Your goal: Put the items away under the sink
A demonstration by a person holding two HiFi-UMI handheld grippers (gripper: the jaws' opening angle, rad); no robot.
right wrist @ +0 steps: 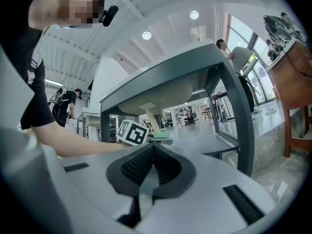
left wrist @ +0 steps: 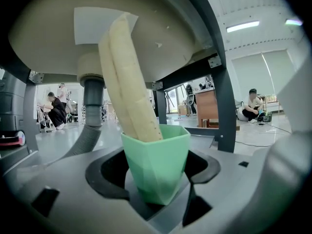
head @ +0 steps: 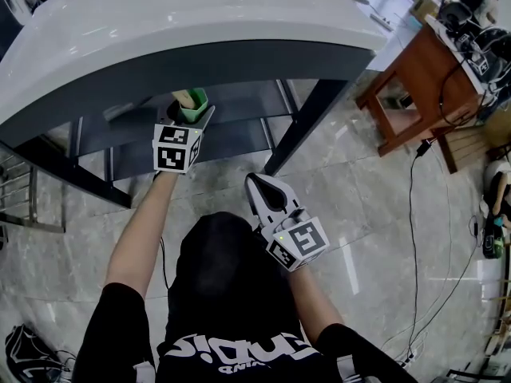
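A mint-green cup (left wrist: 156,165) with two long cream-coloured sticks (left wrist: 129,82) standing in it sits between the jaws of my left gripper (left wrist: 157,177), which is shut on the cup's lower half. From the head view, the left gripper (head: 192,116) holds the cup (head: 194,106) just under the white sink top (head: 200,14), over the grey shelf (head: 239,102). The basin's underside and its grey drain hose (left wrist: 90,116) hang right behind the cup. Nearer my body, my right gripper (head: 260,183) is shut and empty, its pads (right wrist: 134,167) touching.
The grey frame's slanted leg (head: 303,126) stands right of the shelves. A wooden table (head: 423,78) and floor cables (head: 411,214) lie to the right. A metal rack (head: 16,190) is at the left, a black bag (head: 28,353) by my feet. People sit in the background.
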